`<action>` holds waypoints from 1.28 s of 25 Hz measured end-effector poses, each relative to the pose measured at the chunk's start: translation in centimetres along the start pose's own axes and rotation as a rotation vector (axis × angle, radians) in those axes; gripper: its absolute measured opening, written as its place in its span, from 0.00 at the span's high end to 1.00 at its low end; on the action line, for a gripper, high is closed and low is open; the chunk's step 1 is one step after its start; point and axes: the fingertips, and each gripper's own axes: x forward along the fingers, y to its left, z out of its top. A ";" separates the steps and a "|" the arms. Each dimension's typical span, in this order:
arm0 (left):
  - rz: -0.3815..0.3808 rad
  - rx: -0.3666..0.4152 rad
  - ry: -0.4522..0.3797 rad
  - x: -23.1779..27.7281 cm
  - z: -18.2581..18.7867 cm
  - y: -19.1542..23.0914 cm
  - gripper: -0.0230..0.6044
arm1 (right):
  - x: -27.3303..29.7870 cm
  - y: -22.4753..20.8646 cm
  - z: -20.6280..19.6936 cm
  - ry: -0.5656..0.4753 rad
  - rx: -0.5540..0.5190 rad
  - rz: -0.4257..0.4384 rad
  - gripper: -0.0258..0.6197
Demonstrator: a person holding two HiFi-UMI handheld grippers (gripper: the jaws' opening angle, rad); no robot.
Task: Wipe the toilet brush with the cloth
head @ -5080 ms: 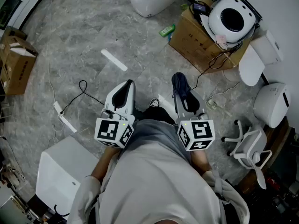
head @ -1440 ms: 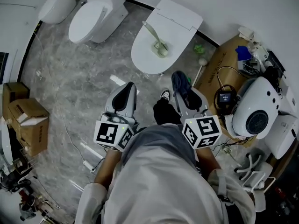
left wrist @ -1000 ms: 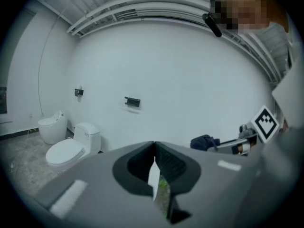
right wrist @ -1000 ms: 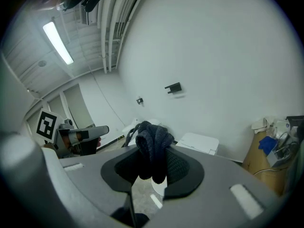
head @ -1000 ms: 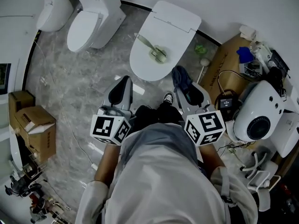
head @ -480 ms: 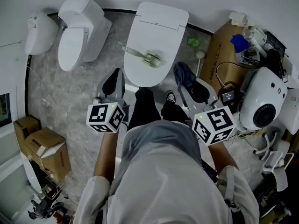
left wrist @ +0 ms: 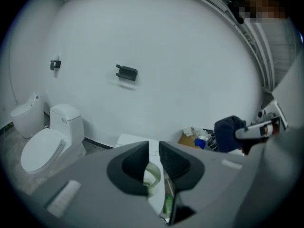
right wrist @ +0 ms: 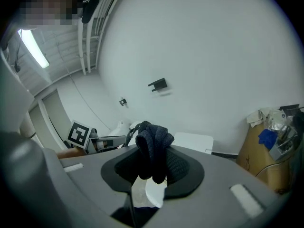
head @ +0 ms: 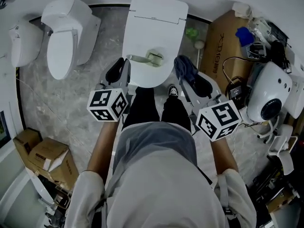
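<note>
Head view looks down past the person's torso at a white toilet [head: 156, 27] with its lid down. The toilet brush [head: 145, 58] lies flat across that lid, greenish head toward the right. Left gripper [head: 118, 69] hovers just at the lid's left edge. In the left gripper view its jaws sit a narrow gap apart with nothing between them, so it's loose and empty, and you can see the brush head through the slit. Right gripper [head: 186, 74] is at the lid's right edge and is clamped on the cloth [head: 182, 68], a dark bunched-up rag. In the right gripper view the cloth [right wrist: 151, 141] bulges up out of the squeezed jaws. Cloth and brush are near each other but apart. A second toilet [head: 66, 32] stands off to the left, and a cardboard box [head: 221, 37] to the right.
</note>
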 end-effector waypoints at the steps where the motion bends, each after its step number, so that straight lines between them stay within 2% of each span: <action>1: -0.016 -0.002 0.014 0.7 -0.2 0.3 0.96 | 0.9 -0.1 0.0 0.007 0.005 -0.007 0.82; 6: -0.090 -0.050 0.091 3.5 -2.0 1.8 0.96 | 5.0 -0.6 -0.7 0.034 0.040 -0.034 0.82; 13: -0.127 -0.083 0.153 5.8 -4.7 2.8 0.96 | 9.3 -1.6 -2.8 0.086 0.052 -0.029 0.81; 17: -0.145 -0.094 0.139 6.3 -4.8 2.8 0.96 | 11.6 -2.3 -4.2 0.122 0.044 0.005 0.80; 27: -0.155 -0.151 0.095 5.8 -5.1 2.8 0.96 | 19.2 -4.0 -8.6 0.280 -0.059 0.122 0.80; 32: -0.156 -0.168 0.076 5.5 -5.5 3.4 0.96 | 23.5 -4.8 -10.6 0.359 -0.063 0.178 0.80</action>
